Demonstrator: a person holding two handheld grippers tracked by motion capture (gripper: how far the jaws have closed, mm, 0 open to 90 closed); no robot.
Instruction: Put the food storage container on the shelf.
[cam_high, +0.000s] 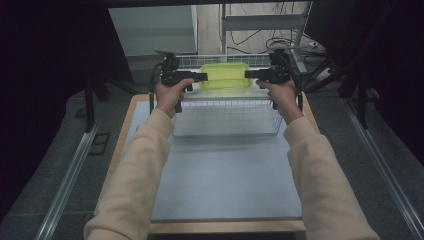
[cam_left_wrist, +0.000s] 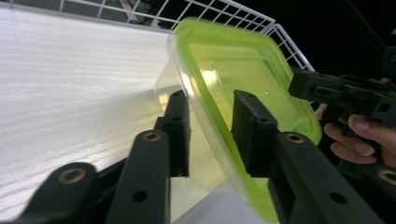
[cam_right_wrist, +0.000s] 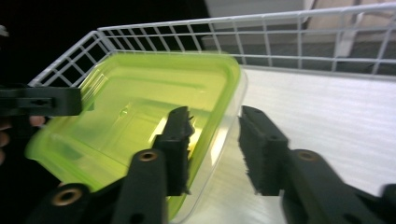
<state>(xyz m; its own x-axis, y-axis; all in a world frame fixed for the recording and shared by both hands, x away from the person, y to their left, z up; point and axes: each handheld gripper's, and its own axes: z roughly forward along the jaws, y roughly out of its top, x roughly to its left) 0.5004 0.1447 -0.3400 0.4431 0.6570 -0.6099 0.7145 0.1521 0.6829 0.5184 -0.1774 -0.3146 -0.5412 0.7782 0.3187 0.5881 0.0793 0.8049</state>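
Left gripper (cam_left_wrist: 212, 128) straddling one short end of the lime-lidded clear container (cam_high: 225, 76), jaws released, pads standing off the rim on both sides. Right gripper (cam_right_wrist: 215, 140) doing likewise at the opposite end, also let go, gap showing beside the wall. Container sitting inside the white wire basket (cam_high: 227, 107) near its far side, on the table (cam_high: 225, 185), lid on.

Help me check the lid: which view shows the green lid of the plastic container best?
The right gripper view: the green lid faces the camera nearly whole, with its rim and raised centre clear. The left gripper view shows the lid tilted, partly behind a black pad. The high view shows it small and far, in the wire basket.
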